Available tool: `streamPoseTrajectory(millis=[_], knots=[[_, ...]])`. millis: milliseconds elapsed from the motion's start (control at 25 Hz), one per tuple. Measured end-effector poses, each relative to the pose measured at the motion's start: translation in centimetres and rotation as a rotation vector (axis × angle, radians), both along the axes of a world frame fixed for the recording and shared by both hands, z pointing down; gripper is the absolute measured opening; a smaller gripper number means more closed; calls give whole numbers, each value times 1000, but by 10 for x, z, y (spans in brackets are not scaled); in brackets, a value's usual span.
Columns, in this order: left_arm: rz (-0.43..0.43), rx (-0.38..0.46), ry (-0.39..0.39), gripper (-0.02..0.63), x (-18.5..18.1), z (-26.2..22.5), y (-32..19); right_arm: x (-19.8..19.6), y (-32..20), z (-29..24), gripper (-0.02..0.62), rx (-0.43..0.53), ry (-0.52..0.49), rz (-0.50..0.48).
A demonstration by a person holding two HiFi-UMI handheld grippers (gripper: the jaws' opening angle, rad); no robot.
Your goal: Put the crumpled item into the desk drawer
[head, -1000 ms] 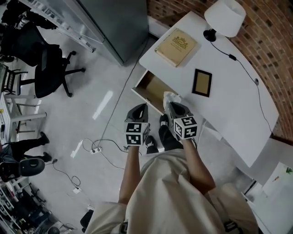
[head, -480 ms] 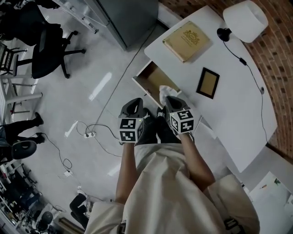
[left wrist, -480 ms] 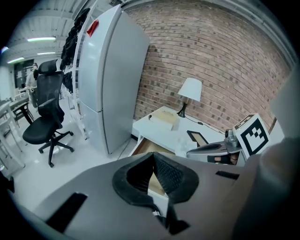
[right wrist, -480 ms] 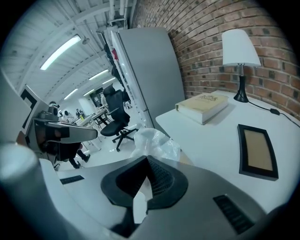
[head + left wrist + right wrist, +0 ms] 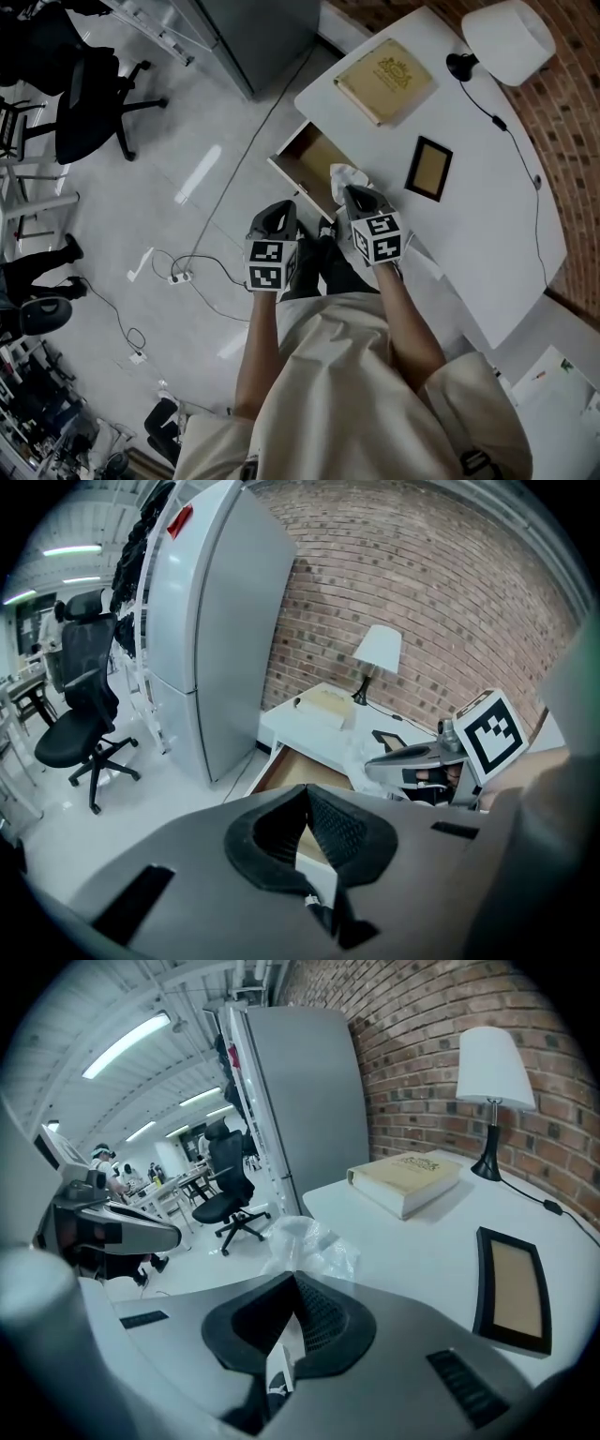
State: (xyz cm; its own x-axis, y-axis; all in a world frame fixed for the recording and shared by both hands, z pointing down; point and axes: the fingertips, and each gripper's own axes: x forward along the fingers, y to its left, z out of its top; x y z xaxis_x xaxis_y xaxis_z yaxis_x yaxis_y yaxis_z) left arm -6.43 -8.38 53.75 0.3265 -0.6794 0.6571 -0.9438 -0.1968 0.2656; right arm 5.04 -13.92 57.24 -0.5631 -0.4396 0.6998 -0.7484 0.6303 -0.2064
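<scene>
The crumpled item [image 5: 346,175] is a wad of clear, whitish plastic. It sits at the tip of my right gripper [image 5: 359,198], at the white desk's [image 5: 487,234] front edge, beside the open drawer [image 5: 307,161]. In the right gripper view the wad [image 5: 309,1244] bulges out just past the right gripper [image 5: 293,1277], whose jaws meet on it. My left gripper [image 5: 277,218] hangs over the floor just left of the drawer, shut with nothing in it. In the left gripper view the left gripper [image 5: 305,789] points at the wooden drawer [image 5: 286,771].
On the desk lie a tan book [image 5: 385,77], a dark picture frame [image 5: 429,168] and a white lamp [image 5: 510,39] with its cord. A grey cabinet [image 5: 262,33] stands beyond the drawer. Office chairs [image 5: 89,103] and floor cables [image 5: 187,272] are to the left.
My right gripper has carried the plastic wad a little along the desk edge, away from the picture frame and toward the drawer. The left gripper has stayed beside it, shut.
</scene>
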Motion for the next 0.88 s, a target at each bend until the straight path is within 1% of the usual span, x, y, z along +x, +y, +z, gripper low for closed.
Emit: streamPoseTrajectory(millis=[80, 200, 280, 600, 880], knots=[[4, -7, 9, 17, 3, 6, 1, 2, -2, 6, 25, -1, 14, -8], [-12, -4, 34, 17, 6, 17, 3, 6, -4, 16, 25, 8, 53, -30], [-17, -9, 36, 17, 5, 22, 4, 5, -3, 22, 25, 7, 68, -45], [-26, -27, 46, 17, 8, 50, 2, -6, -10, 51, 25, -14, 73, -74], [-52, -83, 78, 17, 13, 80, 5, -15, -16, 79, 25, -32, 87, -69]])
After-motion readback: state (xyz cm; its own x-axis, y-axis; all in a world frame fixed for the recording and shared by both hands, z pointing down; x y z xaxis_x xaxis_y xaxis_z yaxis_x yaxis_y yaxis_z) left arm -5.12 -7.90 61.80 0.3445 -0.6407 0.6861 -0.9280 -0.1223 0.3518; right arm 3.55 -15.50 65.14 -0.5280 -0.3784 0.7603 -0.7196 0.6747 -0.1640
